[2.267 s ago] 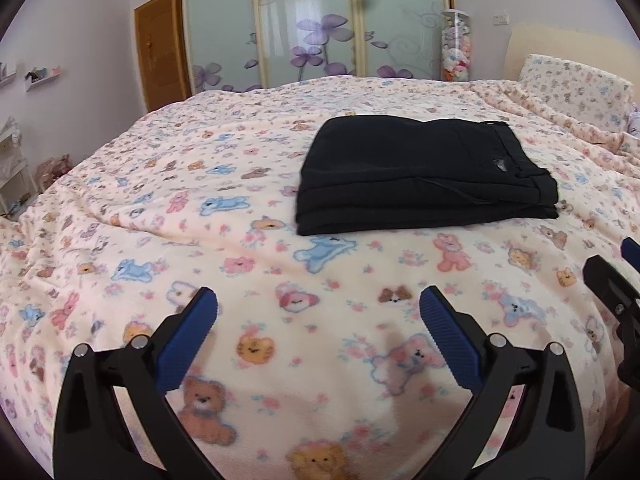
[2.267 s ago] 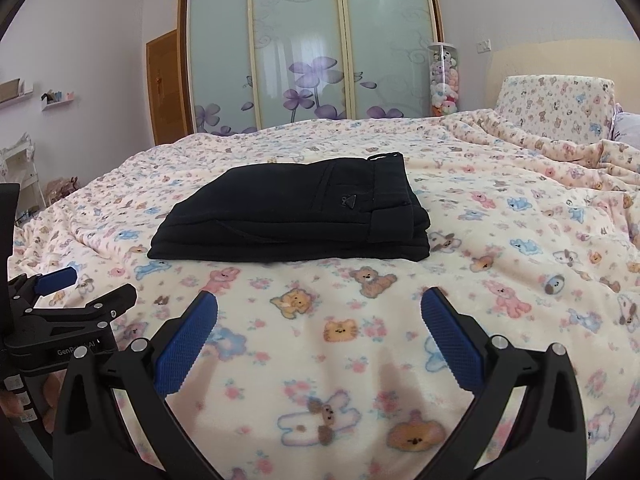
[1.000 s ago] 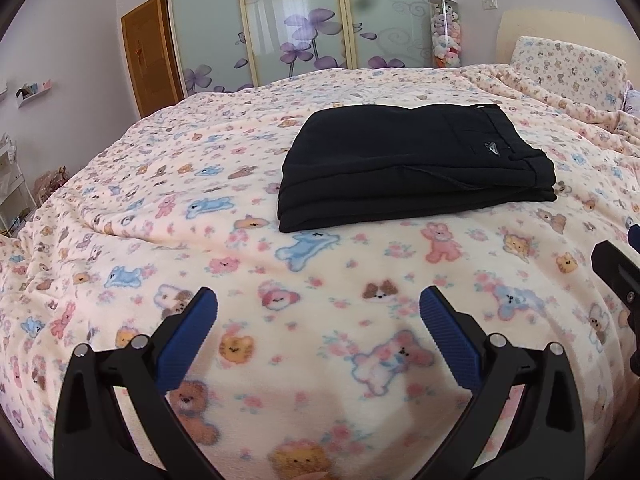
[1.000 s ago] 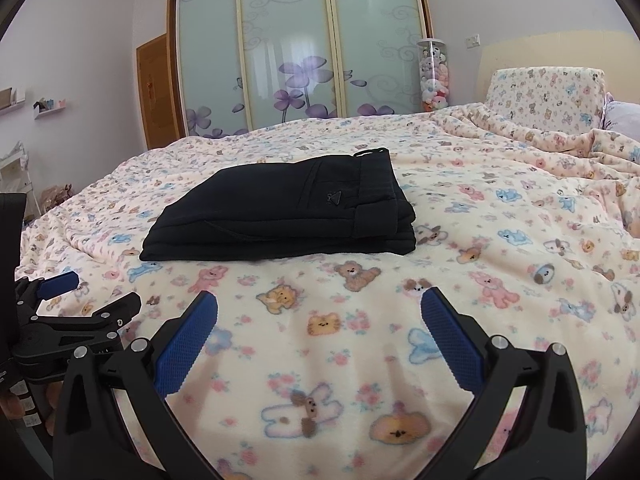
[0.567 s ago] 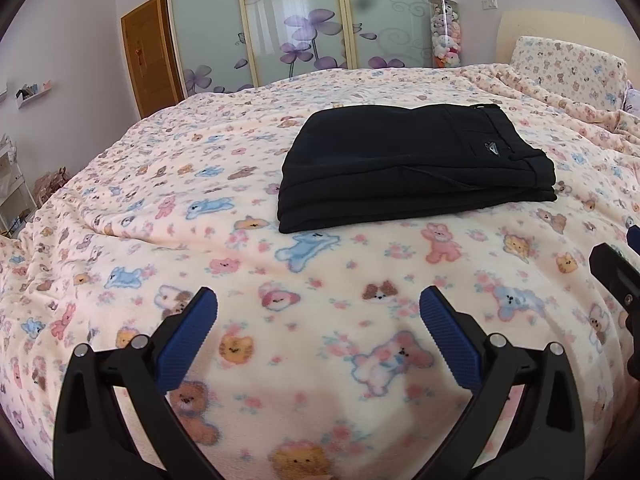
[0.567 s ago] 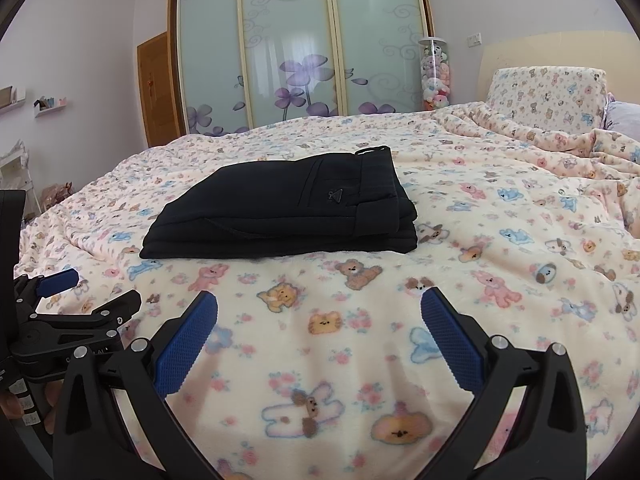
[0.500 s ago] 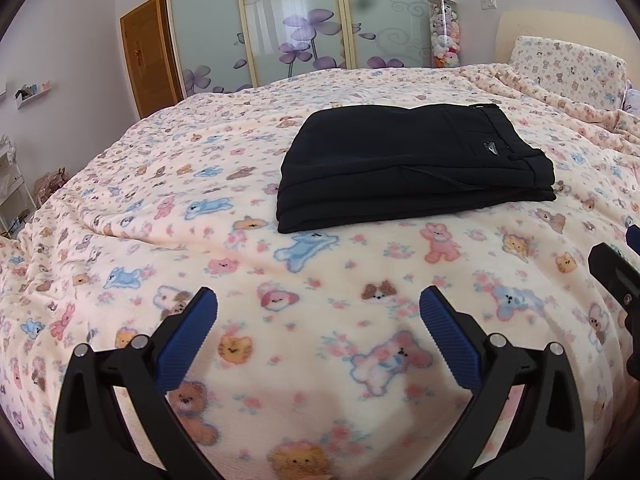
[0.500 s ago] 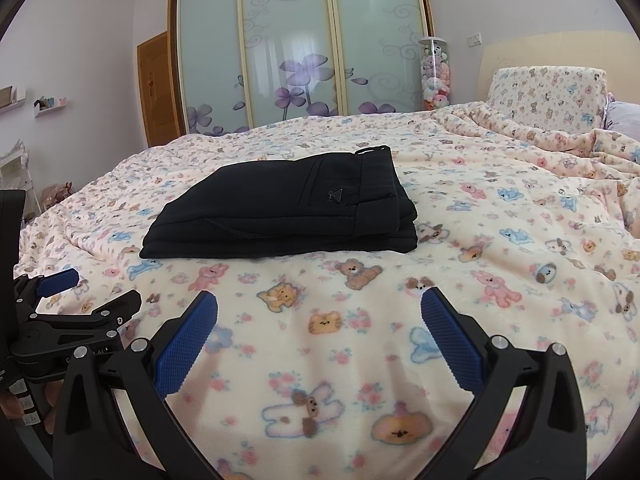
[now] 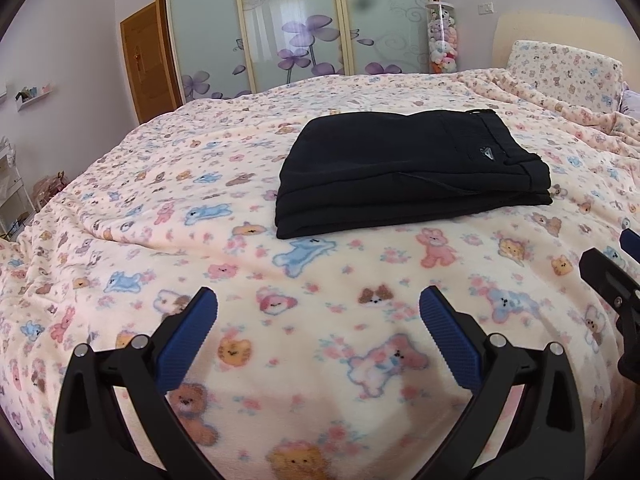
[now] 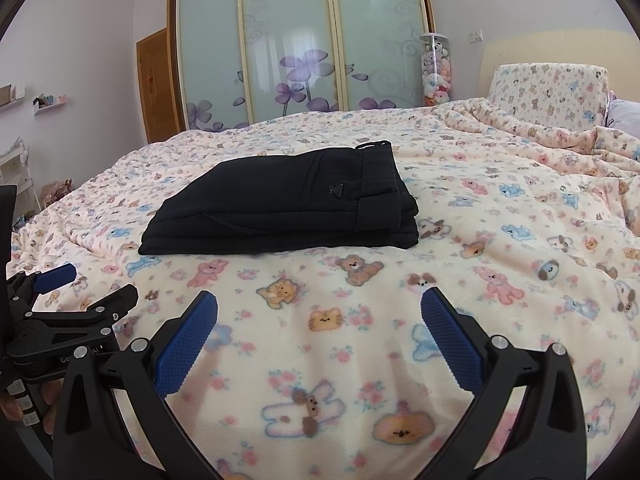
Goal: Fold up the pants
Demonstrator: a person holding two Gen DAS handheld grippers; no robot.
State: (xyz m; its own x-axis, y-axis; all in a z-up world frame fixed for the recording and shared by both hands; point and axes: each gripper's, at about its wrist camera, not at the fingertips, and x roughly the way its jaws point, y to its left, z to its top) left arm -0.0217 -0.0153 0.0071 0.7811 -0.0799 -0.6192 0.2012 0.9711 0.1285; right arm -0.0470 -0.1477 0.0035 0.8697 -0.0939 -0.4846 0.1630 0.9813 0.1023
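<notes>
your left gripper hovers over the blanket with its jaws spread wide and nothing between them. your right gripper hangs the same way, jaws spread and empty. the pants lie folded in a flat black stack on the bed, ahead of both grippers and well apart from them, waistband toward the pillow.

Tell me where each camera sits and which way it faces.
Left wrist: on the left tool, low over the bed, facing the pants; its own open fingers show, the right tool at right.
Right wrist: on the right tool, facing the same way; the left tool shows at left.
Both share pants, bed, wardrobe.
</notes>
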